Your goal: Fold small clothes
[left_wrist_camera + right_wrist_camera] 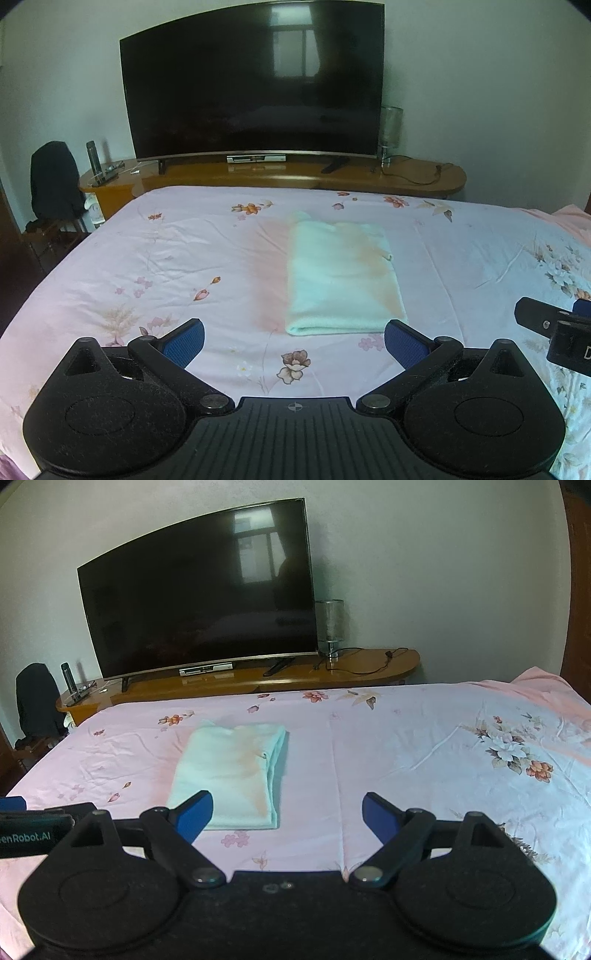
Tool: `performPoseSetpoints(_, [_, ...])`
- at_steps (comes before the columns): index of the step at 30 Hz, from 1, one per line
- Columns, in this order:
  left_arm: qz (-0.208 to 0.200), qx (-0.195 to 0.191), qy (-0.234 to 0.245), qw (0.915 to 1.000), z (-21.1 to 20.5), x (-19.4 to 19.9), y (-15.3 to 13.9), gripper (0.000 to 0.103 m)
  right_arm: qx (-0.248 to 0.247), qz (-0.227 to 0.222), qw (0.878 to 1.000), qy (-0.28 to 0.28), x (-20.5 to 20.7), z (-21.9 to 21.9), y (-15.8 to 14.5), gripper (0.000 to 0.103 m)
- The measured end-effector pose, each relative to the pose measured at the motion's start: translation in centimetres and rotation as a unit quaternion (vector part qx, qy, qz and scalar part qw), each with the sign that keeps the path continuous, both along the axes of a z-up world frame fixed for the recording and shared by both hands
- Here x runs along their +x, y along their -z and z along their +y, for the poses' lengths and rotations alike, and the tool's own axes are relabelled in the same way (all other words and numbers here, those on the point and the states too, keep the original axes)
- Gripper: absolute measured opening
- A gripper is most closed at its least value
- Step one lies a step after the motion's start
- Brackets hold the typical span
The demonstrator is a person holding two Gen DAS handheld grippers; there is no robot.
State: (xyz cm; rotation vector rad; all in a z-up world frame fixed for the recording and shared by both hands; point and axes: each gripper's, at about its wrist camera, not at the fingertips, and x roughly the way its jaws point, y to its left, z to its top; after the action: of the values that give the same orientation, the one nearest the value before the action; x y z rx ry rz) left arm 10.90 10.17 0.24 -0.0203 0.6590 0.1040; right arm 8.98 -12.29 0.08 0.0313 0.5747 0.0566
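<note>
A home bedroom. A bed (147, 258) with a floral pink sheet faces a large television (255, 85) on a low wooden stand (406, 177)

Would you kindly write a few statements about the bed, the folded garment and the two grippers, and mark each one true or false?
1. The pale mint folded garment lies flat on the pink floral bedsheet. True.
2. The left gripper is clamped on the garment. False: its blue-padded fingers stand wide apart, holding nothing.
3. The right gripper is open and empty. True.
4. The large black television is showing a bright programme. False: its screen is dark, with only a window reflection.
5. The clear glass lamp stands on the wooden TV bench. True.
</note>
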Motion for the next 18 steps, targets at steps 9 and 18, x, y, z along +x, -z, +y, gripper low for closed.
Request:
performPoseSetpoints(9, [-0.002, -0.003, 0.000, 1.0000, 0.04, -0.13, 0.05, 0.103, -0.002, 0.001, 1.000, -0.005, -0.13, 0.28, 0.16, 0.088])
performPoseSetpoints(18, [-0.002, -0.006, 0.000, 1.0000, 0.01, -0.13, 0.14, 0.103, -0.001, 0.005, 1.000, -0.008, -0.12, 0.32, 0.25, 0.088])
